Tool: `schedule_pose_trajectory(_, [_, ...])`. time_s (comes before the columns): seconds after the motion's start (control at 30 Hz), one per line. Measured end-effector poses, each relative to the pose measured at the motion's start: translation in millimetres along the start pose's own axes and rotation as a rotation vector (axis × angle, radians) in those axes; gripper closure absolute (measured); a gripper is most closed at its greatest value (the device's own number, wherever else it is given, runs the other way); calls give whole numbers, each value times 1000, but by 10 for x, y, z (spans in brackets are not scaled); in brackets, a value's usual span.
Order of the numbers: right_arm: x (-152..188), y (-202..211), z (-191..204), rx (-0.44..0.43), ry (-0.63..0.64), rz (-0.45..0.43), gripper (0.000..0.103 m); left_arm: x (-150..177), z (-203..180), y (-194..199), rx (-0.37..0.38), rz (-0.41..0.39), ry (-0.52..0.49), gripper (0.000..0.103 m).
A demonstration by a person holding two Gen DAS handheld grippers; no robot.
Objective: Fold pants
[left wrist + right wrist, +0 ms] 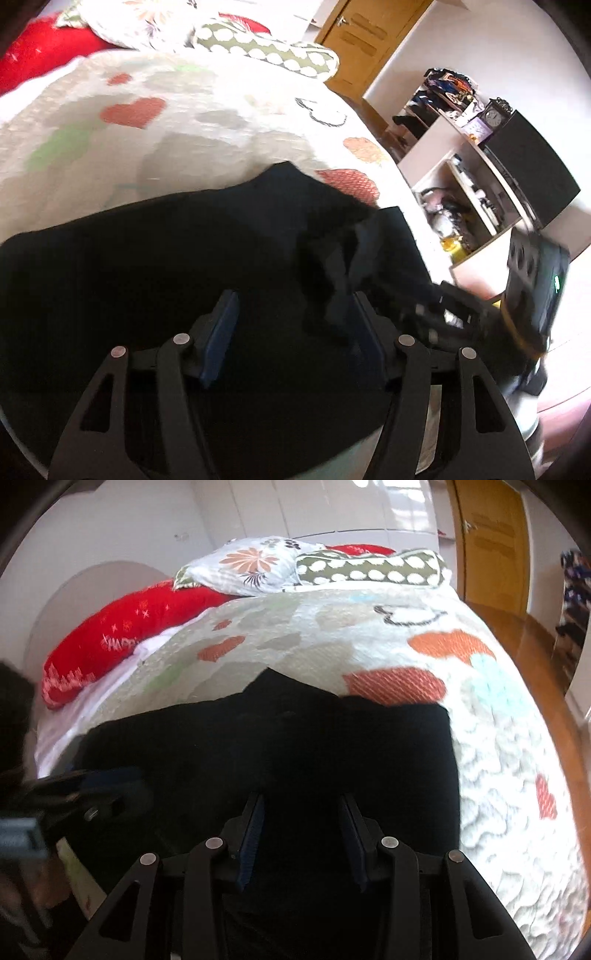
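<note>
Black pants (155, 266) lie spread flat on the quilted bed, and they also show in the right wrist view (295, 738). My left gripper (291, 310) is open just above the pants, with nothing between its blue pads. A raised fold of the dark cloth (332, 273) stands by its right finger. My right gripper (301, 812) is open over the pants, empty. In the left wrist view the right gripper (443, 306) is blurred at the pants' right edge. In the right wrist view the left gripper (92, 794) is blurred at the left.
The bed has a white quilt with orange hearts (369, 646). A red pillow (122, 627), a floral pillow (251, 565) and a dotted green pillow (369, 570) lie at its head. Shelves (480, 177) and a wooden door (354, 37) stand to the right, past the bed edge.
</note>
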State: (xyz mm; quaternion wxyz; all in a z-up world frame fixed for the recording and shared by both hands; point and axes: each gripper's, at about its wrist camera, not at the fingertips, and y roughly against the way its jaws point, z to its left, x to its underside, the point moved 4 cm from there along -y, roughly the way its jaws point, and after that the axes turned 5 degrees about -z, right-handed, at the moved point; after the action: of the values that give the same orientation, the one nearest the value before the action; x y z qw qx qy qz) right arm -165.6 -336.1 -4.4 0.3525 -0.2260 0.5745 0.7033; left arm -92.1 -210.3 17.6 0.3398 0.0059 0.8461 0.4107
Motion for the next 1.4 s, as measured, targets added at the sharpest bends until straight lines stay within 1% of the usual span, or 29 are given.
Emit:
schedule_pose_trajectory(0.03, [18, 11, -22, -11, -3, -5, 63, -29, -28, -73, 30, 12, 12, 41])
schedule_pose_trajectory(0.07, [28, 13, -27, -18, -5, -11, 63, -65, -62, -190, 81, 31, 38, 41])
schedule_pose_trajectory(0.13, [46, 23, -34, -27, -7, -19, 63, -121, -108, -294, 141, 43, 77, 41])
schedule_pose_trajectory(0.17, [59, 40, -34, -31, -6, -22, 63, -167, -143, -341, 206, 48, 103, 41])
schedule_pose_trajectory(0.23, [68, 60, -18, -37, -3, -23, 62, -239, -166, -344, 310, 56, 164, 41])
schedule_pose_trajectory(0.27, [64, 72, -8, -38, -1, -22, 62, -286, -159, -303, 352, 43, 194, 41])
schedule_pose_trajectory(0.3, [53, 81, 6, -39, 0, -20, 62, -325, -151, -255, 377, 28, 207, 41])
schedule_pose_trajectory(0.33, [33, 90, 32, -43, 5, -20, 63, -366, -137, -182, 399, 9, 215, 41])
schedule_pose_trajectory(0.37, [4, 100, 66, -52, 14, -25, 63, -400, -116, -85, 405, -12, 214, 41])
schedule_pose_trajectory(0.43, [-77, 99, 148, -67, 32, -52, 63, -419, -61, 114, 375, -52, 202, 41])
schedule_pose_trajectory(0.53, [-188, -90, 282, -58, 64, -34, 62, -370, 93, 405, 296, -90, 201, 41])
schedule_pose_trajectory(0.57, [-195, -164, 307, -41, 77, -24, 62, -324, 172, 527, 235, -106, 202, 41])
schedule_pose_trajectory(0.63, [-189, -330, 391, 21, 108, 9, 57, -223, 294, 662, 124, -123, 192, 41])
schedule_pose_trajectory(0.67, [-197, -304, 442, 37, 131, 2, 56, -136, 372, 748, 36, -131, 179, 40])
schedule_pose_trajectory(0.7, [-201, -265, 475, 35, 143, -2, 56, -69, 425, 785, -23, -129, 174, 40])
schedule_pose_trajectory(0.77, [-192, -112, 519, 4, 129, -17, 56, 83, 543, 851, -117, -116, 172, 40])
schedule_pose_trajectory(0.8, [-180, -49, 520, 6, 128, -29, 56, 148, 578, 846, -140, -111, 174, 40])
schedule_pose_trajectory(0.87, [-127, 63, 523, 8, 125, -47, 56, 281, 655, 857, -181, -108, 179, 40])
schedule_pose_trajectory(0.97, [96, 55, 549, -45, 73, -5, 56, 437, 743, 899, -225, -114, 183, 40])
schedule_pose_trajectory(1.0, [193, 0, 569, -34, 75, 14, 55, 470, 758, 941, -228, -117, 185, 40])
schedule_pose_trajectory(1.03, [231, 8, 602, -11, 91, -8, 55, 490, 759, 958, -231, -119, 186, 40])
schedule_pose_trajectory(1.1, [217, 57, 657, 4, 100, 0, 55, 539, 742, 1001, -245, -126, 179, 40])
schedule_pose_trajectory(1.13, [183, 106, 683, -2, 102, -3, 55, 547, 722, 1018, -256, -128, 171, 40])
schedule_pose_trajectory(1.23, [129, 225, 717, -7, 116, -31, 55, 569, 703, 1078, -275, -143, 158, 40])
schedule_pose_trajectory(1.27, [147, 218, 713, -9, 113, -26, 55, 575, 704, 1101, -283, -149, 158, 40])
schedule_pose_trajectory(1.33, [219, 120, 694, -14, 100, 14, 53, 592, 706, 1136, -292, -152, 160, 40])
schedule_pose_trajectory(1.37, [270, 61, 692, 3, 107, 32, 53, 604, 705, 1153, -293, -152, 161, 40])
schedule_pose_trajectory(1.4, [280, 57, 717, 15, 117, 27, 53, 597, 706, 1158, -297, -153, 163, 40])
